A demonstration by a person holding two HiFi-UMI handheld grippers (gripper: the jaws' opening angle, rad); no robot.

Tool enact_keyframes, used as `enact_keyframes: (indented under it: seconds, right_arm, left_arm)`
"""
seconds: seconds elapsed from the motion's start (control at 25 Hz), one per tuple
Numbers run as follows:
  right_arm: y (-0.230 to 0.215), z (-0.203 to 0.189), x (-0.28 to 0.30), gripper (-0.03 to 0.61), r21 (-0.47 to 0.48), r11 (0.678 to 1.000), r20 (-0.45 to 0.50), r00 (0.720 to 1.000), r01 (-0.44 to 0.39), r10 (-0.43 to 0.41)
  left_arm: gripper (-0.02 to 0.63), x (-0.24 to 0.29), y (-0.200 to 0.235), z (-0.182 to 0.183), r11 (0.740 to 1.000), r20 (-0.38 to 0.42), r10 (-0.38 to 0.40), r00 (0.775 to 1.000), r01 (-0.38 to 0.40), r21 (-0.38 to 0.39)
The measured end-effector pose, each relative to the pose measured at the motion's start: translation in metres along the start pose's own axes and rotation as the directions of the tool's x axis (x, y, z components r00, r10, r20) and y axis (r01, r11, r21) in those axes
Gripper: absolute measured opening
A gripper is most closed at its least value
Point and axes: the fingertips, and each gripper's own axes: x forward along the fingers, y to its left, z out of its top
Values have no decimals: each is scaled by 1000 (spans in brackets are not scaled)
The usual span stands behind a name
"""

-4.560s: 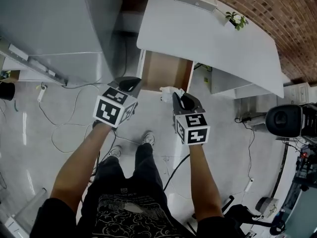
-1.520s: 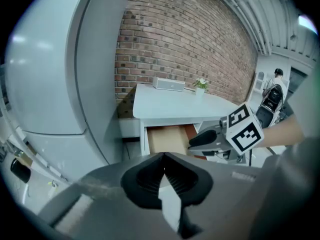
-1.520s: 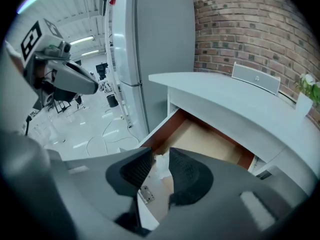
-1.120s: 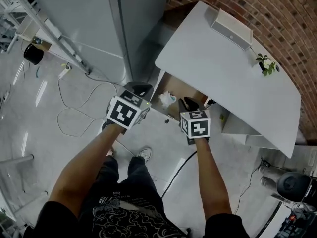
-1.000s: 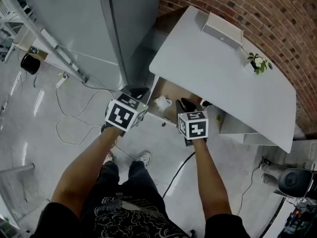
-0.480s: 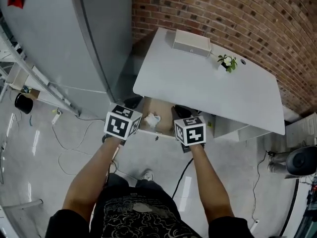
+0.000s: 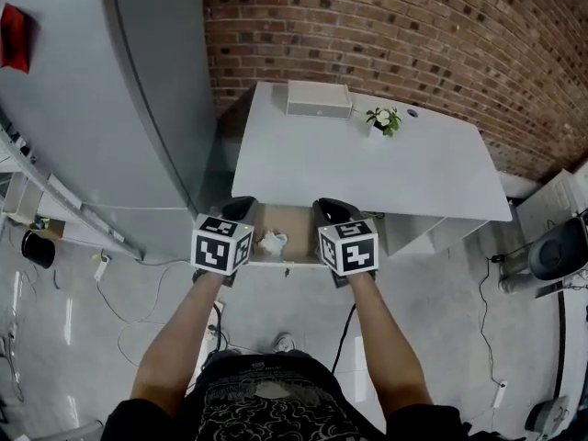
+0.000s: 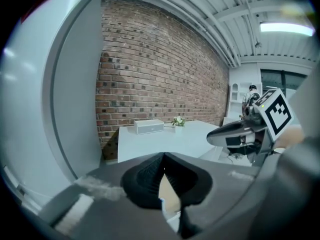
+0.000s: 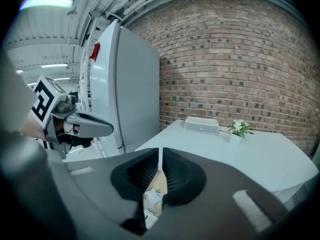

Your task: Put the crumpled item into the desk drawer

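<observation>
**Crumpled item is in the drawer and both grippers are lifted clear.**
The crumpled item [image 7: 273,243], which was at the right gripper's [image 7: 328,209] tips seconds ago, now lies in the open desk drawer [image 7: 301,231] toward its 9 o'clock end, touching neither tool. The right gripper's jaws have just been closing and are down to a thin slit with nothing between them. The left gripper [image 7: 239,208] is clenched and also empty. Both have risen to the drawer's 6 o'clock edge, with the desk [image 7: 367,168] at 12 o'clock. The placing looks done, though the drawer probably still needs pushing shut.
</observation>
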Motion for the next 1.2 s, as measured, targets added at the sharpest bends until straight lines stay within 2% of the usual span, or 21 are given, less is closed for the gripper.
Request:
enact_keyframes:
  seconds: [0.32,0.8,1.2]
  right_arm:
    - [17,21,-36,3,79,991,72,991,104,-109]
    - [55,18,-89,0,160,958,120,959,237,-257]
    - [84,8,-110,0,142,945,119,943,295,-312]
  left_arm:
    - [0,-29,4,16,997,26,-66,998,64,38]
    - [0,-73,3,15,982,43,-160,986,154,111]
    - [0,-105,17,0,979,52,-173,984,165,122]
